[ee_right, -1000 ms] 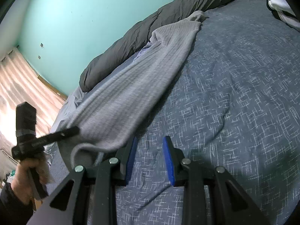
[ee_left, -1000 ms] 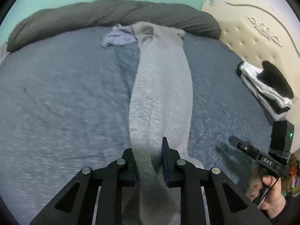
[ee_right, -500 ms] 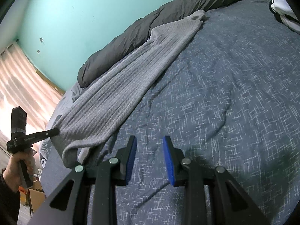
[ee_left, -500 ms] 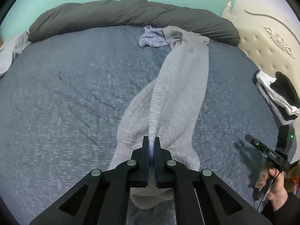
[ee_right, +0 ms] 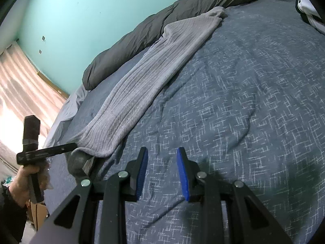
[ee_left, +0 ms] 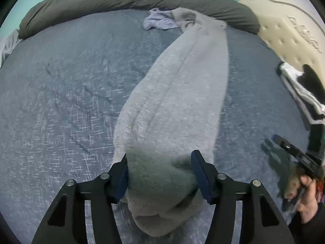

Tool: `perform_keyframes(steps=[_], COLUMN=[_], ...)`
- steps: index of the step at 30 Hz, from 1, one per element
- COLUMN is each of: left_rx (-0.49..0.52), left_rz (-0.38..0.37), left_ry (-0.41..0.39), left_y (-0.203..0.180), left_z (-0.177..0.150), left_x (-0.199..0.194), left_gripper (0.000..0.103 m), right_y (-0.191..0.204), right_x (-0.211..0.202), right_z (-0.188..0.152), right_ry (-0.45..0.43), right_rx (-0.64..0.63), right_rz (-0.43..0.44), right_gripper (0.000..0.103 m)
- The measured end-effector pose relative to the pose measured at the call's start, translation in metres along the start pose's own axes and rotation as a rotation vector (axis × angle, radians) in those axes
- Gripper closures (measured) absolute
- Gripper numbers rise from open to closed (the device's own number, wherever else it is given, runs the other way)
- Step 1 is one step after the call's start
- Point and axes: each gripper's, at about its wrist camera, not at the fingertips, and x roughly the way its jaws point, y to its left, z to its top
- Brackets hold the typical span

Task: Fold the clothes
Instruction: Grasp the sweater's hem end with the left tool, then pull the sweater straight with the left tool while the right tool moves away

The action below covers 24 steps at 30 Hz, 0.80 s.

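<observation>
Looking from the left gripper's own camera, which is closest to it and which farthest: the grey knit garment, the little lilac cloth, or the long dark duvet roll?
1. Grey knit garment: its end lies between the left gripper's opening jaws.
2. Lilac cloth: far up the bed, by the garment's other end.
3. Dark duvet roll: just behind, along the bed's far edge.

Dim, bluish fisheye views (edges bowed), left view slightly blurred.

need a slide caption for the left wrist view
Left gripper jaws opening around the near end of a long grey knit garment stretched across a blue patterned bedspread.
</observation>
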Motion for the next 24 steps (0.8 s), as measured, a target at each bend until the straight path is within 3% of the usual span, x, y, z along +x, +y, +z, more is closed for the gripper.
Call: perform_keyframes(steps=[4,11,12,13,14,20,24], left_rx=[-0.032,-0.023,-0.026,-0.028,-0.023,0.07,0.057], left_rz=[0.036,-0.006,-0.009,-0.007,-0.008,0.031,0.043], left_ry=[0.022,0.06,0.06,0.062,0.063,0.009,-0.04], left_y=[0.01,0.011,0.013,0.014,0.014,0.004,0.017], left_z=[0.004,0.003,0.002,0.001,0.001,-0.007,-0.012], left_x=[0.02,0.042,0.042,0.042,0.041,0.013,-0.009], left_gripper=[0.035,0.035,0.047,0.078,0.087,0.09,0.093], right_y=[-0.003,-0.007,-0.007,-0.007,-0.007,-0.003,-0.001], right_x=[0.0,0.005,0.005,0.005,0.005,0.005,0.004], right_z=[0.001,0.003,0.003,0.003,0.003,0.0,0.0], right_ry=[-0.002,0.004,0.004,0.004,0.005,0.008,0.008], right_rx=[0.007,0.021,0.021,0.022,0.02,0.001,-0.013], right_rz=[0.0,-0.008,-0.008,-0.008,-0.009,-0.013,-0.019], right_gripper=[0.074,0.074,0.074,0.074,0.074,0.074,0.074])
